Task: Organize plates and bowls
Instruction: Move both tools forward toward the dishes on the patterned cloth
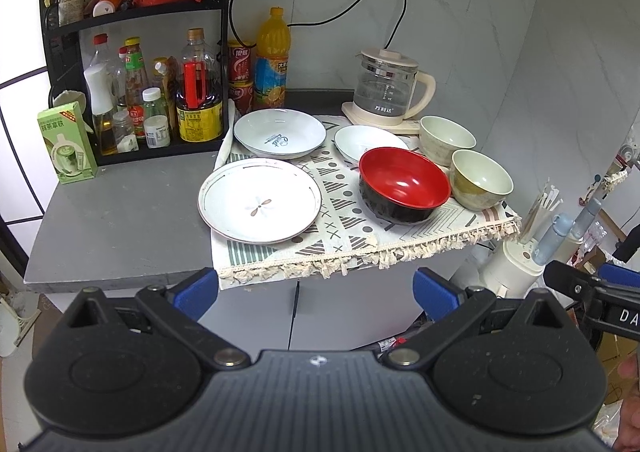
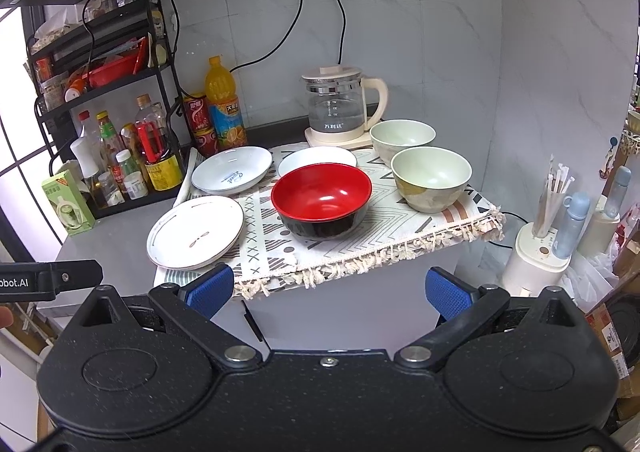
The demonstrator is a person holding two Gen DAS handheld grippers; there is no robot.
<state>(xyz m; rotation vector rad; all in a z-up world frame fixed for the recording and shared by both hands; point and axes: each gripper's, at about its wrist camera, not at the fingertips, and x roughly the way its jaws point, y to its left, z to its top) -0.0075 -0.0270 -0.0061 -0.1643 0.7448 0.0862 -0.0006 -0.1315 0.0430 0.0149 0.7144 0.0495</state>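
Observation:
On a patterned cloth (image 1: 352, 236) lie a flower-print plate (image 1: 260, 201) (image 2: 195, 232), a white plate with blue script (image 1: 279, 133) (image 2: 232, 170), a small plain plate (image 1: 370, 142) (image 2: 317, 160), a red-and-black bowl (image 1: 403, 184) (image 2: 321, 201) and two pale green bowls (image 1: 481, 179) (image 1: 447, 139) (image 2: 430, 178) (image 2: 402, 137). My left gripper (image 1: 316, 294) is open, held back in front of the counter's front edge. My right gripper (image 2: 330, 290) is open too, equally clear of the cloth. Nothing sits between either pair of blue fingertips.
A glass kettle (image 1: 386, 88) stands at the back on its base. A black rack with sauce bottles (image 1: 160, 100), cans and an orange juice bottle (image 1: 273, 60) fills the back left. A green carton (image 1: 68, 142) sits on the grey counter (image 1: 120, 220). A holder with chopsticks (image 2: 538, 256) stands below right.

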